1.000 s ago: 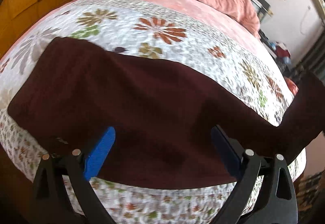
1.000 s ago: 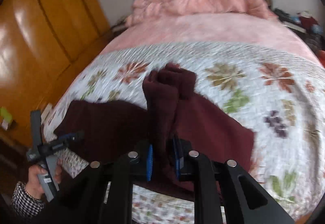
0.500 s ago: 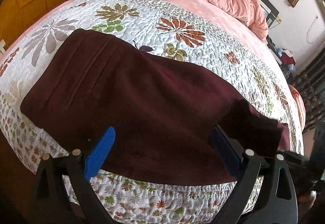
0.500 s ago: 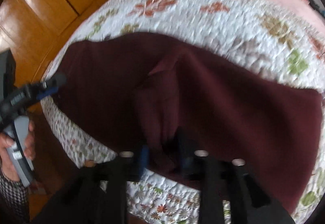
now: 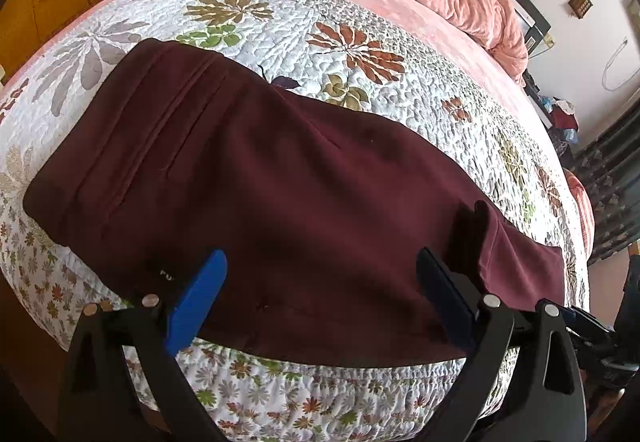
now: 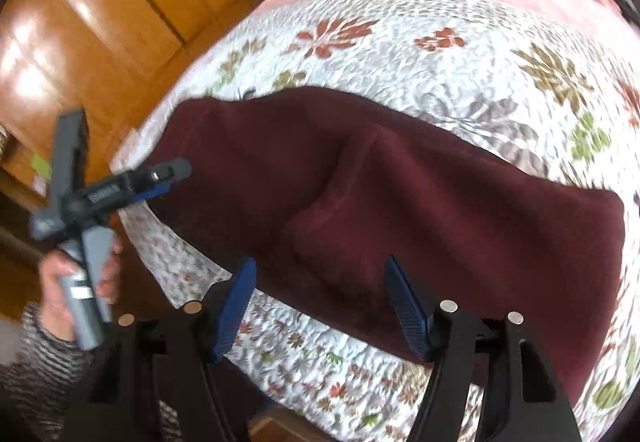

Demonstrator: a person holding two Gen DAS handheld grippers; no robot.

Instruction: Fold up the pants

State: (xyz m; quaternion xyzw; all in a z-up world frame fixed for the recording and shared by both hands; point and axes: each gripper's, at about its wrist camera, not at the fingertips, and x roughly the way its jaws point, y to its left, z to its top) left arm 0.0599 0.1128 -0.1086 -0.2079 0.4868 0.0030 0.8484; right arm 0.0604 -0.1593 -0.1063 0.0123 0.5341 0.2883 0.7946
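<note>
Both grippers stand with jaws apart and nothing clamped. On the right gripper (image 6: 320,302) the jaws are opening, and the pants (image 6: 400,209) lie beyond and beneath the blue pads with no cloth pinched between them. The left gripper (image 5: 320,298) is spread wide over the near edge of the pants (image 5: 260,181), clear of the fabric as far as I can tell.

The pants lie flat across the quilt (image 5: 340,53), close to the near edge of the bed, waistband toward the wooden wardrobe (image 6: 80,21) and a folded-over flap of cloth at the other end. In the right view a hand (image 6: 80,274) holds the left gripper just off the waistband corner.

The step in hand looks like letting go of that flap. To do it well, I would let the jaws clear the cloth fully before lifting away, so no pad drags the layer askew, then check that the edges line up.
</note>
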